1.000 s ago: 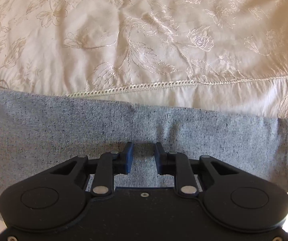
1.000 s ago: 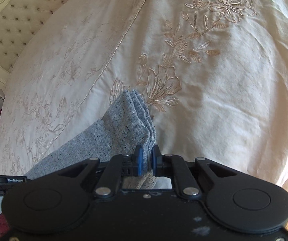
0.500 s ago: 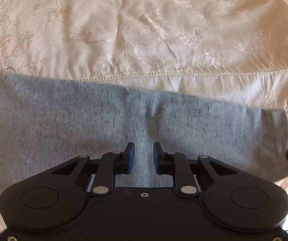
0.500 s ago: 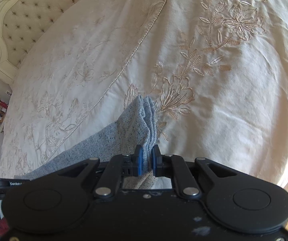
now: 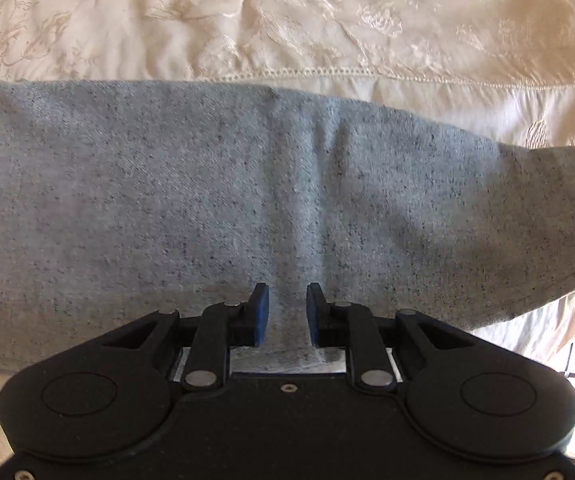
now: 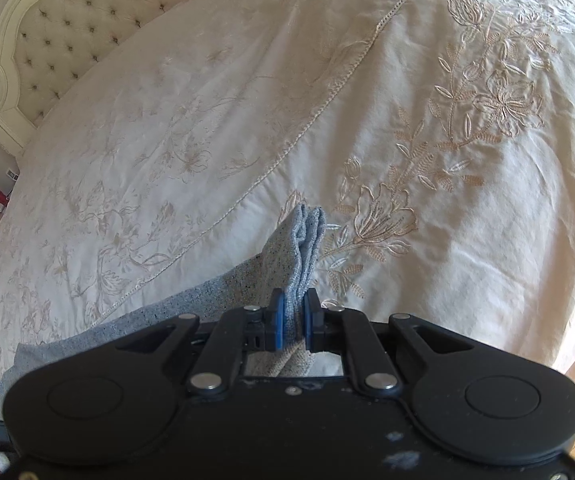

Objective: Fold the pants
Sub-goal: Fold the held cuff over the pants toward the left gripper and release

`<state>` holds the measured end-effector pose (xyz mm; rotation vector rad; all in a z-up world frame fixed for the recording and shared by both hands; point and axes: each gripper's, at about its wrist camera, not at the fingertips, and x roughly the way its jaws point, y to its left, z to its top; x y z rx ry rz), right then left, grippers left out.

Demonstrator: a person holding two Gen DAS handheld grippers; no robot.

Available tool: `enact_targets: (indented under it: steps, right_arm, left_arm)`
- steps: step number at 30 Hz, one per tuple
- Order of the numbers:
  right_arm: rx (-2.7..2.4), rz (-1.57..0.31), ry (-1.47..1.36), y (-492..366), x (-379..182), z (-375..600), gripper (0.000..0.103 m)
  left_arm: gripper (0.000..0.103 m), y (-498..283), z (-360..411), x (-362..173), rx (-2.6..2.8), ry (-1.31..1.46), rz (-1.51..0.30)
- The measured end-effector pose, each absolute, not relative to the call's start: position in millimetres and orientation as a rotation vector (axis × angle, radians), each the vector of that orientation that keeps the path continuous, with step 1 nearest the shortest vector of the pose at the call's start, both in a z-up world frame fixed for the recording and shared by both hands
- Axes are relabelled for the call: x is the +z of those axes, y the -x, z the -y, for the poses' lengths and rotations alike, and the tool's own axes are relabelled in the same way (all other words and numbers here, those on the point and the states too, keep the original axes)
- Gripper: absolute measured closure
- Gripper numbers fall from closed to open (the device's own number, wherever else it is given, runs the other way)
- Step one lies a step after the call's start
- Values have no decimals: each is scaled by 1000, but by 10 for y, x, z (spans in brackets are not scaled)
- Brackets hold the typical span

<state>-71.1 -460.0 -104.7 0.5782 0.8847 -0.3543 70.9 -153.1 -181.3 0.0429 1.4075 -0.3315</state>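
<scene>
Right fingers (image 6: 292, 318) pinching pants (image 6: 303, 236) hem, left fingers (image 5: 287, 310) parted over pants

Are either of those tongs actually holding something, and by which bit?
The right tongs are shut on the bunched end of the grey pants. The left tongs are open over the pants' flat middle, holding nothing.

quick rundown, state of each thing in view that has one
grey pants: stretched across the bed, one end bunched and lifted in the right gripper
left gripper: open, fingers apart over the grey fabric, nothing clamped
right gripper: shut on the layered end of the pants
embroidered bedspread: spread over the bed, lightly creased
tufted headboard: upright at the far end of the bed
</scene>
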Motion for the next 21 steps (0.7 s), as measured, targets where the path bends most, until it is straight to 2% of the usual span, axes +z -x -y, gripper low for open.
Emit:
enact_targets:
  steps: [6, 12, 16, 21]
  right_arm:
    - [-279, -822, -455, 477, -470, 3846, 93]
    - [-89, -763, -364, 153, -38, 2639, 93]
    - [26, -809, -352, -139, -270, 1755, 93]
    - [119, -934, -306, -461, -1021, 687, 93]
  left_arm:
    - [76, -838, 834, -1615, -310, 37, -1375]
    - [76, -924, 100, -1556, -290, 39, -1355]
    - [76, -955, -377, -1531, -260, 56, -1349]
    - [77, -994, -944, -1553, -212, 71, -1355]
